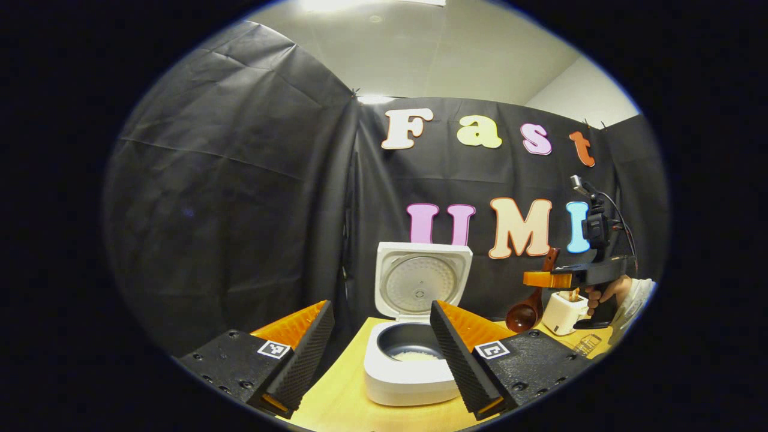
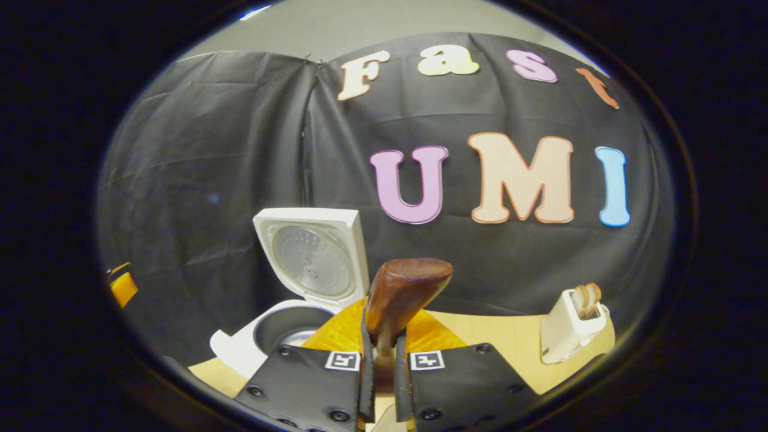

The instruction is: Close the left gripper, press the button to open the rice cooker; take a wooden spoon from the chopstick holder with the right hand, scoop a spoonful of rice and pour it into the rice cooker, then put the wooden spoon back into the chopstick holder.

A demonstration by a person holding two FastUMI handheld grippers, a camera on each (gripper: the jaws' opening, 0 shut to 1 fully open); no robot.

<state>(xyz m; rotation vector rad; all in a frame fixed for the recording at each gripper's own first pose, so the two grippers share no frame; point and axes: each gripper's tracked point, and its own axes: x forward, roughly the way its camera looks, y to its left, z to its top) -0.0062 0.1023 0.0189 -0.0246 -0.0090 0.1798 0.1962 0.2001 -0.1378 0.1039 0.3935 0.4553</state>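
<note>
Judging from how things lie, I put the task well past its middle. The rice cooker [image 1: 411,348] stands on the desk [image 1: 336,402] with its lid [image 1: 422,279] swung fully upright, so the button press is done. In the left gripper view a pale patch of rice [image 1: 414,356] lies at the bottom of the dark inner pot, which suggests to me that the spoonful has already gone in.

My left tool [image 1: 378,354] hangs in front of the cooker with its fingers wide apart and nothing between them.

My right tool [image 2: 384,384] has both fingers pressed together on the handle of the wooden spoon [image 2: 402,294], whose bowl rises just ahead of the camera. From the left gripper view I see the same spoon [image 1: 528,309] hanging bowl-down off that tool, held by a hand [image 1: 606,294] to the right of the cooker and close to the white chopstick holder [image 1: 564,312]. I cannot tell whether any rice is left in the bowl.

The holder [image 2: 570,327] stands on the desk's right side, apart from the cooker, with a couple of utensil ends poking out of its top.

What remains, as I read it, is the return: carrying the spoon over the holder, lowering it in and letting go.
</note>
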